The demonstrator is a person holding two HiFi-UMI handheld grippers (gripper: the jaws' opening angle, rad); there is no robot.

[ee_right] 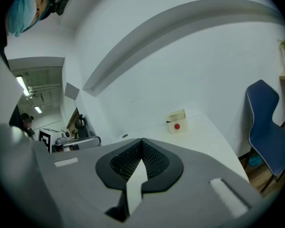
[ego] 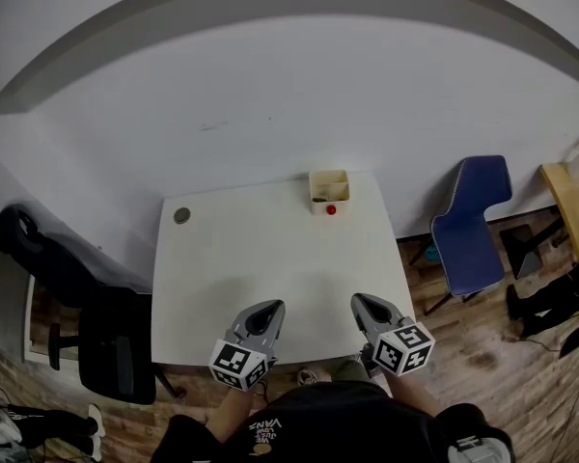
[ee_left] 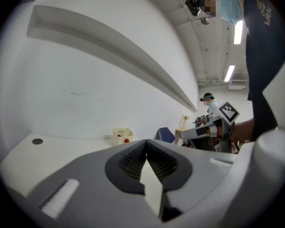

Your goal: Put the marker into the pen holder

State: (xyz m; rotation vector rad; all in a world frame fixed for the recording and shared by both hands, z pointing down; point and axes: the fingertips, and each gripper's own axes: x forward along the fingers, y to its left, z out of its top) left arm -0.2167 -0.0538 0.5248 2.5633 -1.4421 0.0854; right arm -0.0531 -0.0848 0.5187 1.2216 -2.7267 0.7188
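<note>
**Both grippers shut and empty at the near edge, pen holder far across the table**

In the head view the left gripper [ego: 267,308] and the right gripper [ego: 363,301] hang side by side over the 6 o'clock edge of the white table [ego: 261,258], both pointing toward 12 o'clock. Each gripper's own view shows its jaws pressed together at the tips with nothing between them: the left gripper [ee_left: 146,143] and the right gripper [ee_right: 141,141] are both empty.

The cream pen holder [ego: 329,187] stands at the 12 o'clock edge of the table, close to the wall [ego: 270,95] and well apart from both grippers. It lies at about 1 o'clock from the left gripper and about 11 o'clock from the right one.

A small red spot [ego: 331,210] shows at the holder's near face. It may be the marker's end, but it is too small to tell, or to tell whether it touches the box. It shows the same way in the left gripper view [ee_left: 127,140] and the right gripper view [ee_right: 176,126], low on the front of the pen holder [ee_right: 176,121]. Something short and dark shows at the holder's opening, unclear.

A grey disc [ego: 181,216] lies near the table's 10 o'clock corner. A blue chair [ego: 473,222] stands off the table at 3 o'clock, and a black chair [ego: 87,307] at 9 o'clock.
</note>
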